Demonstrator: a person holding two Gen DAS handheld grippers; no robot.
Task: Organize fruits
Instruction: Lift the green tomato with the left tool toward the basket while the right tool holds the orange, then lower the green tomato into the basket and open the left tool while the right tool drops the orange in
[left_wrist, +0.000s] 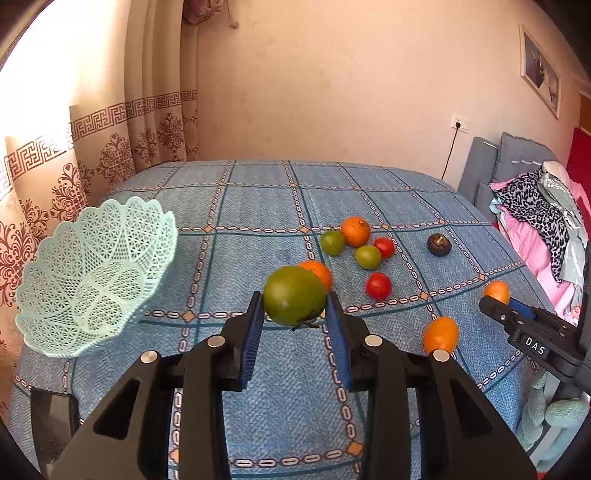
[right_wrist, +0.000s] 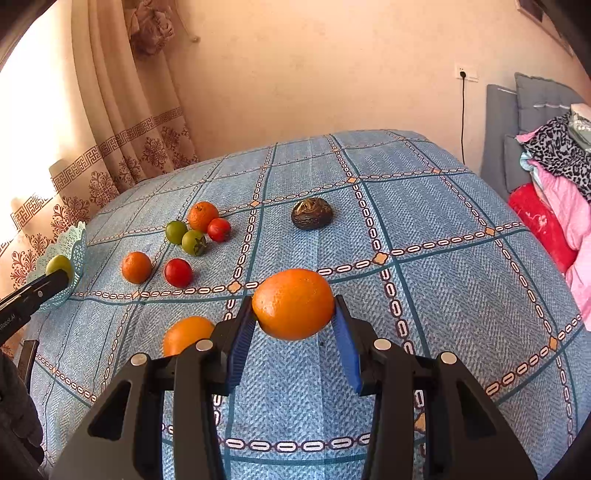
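Note:
My left gripper (left_wrist: 294, 300) is shut on a large green tomato (left_wrist: 294, 295), held above the blue chequered tablecloth (left_wrist: 258, 206). To its left a mint lattice basket (left_wrist: 92, 273) stands tilted, with nothing visible inside. My right gripper (right_wrist: 293, 308) is shut on an orange (right_wrist: 293, 303) over the cloth's front. In the right wrist view the left gripper (right_wrist: 59, 275) holds the green tomato (right_wrist: 59, 264) in front of the basket (right_wrist: 70, 243). Loose on the cloth lie oranges (right_wrist: 186, 334) (right_wrist: 136, 266) (right_wrist: 202, 216), two red tomatoes (right_wrist: 178, 272), two small green ones (right_wrist: 176, 232) and a dark fruit (right_wrist: 312, 213).
A dark flat phone-like object (left_wrist: 53, 417) lies at the table's near left corner. Patterned curtains (left_wrist: 110, 155) hang behind the basket. Piled clothes (right_wrist: 554, 184) and grey cushions sit off the right edge. A cord runs from a wall socket (right_wrist: 466, 75).

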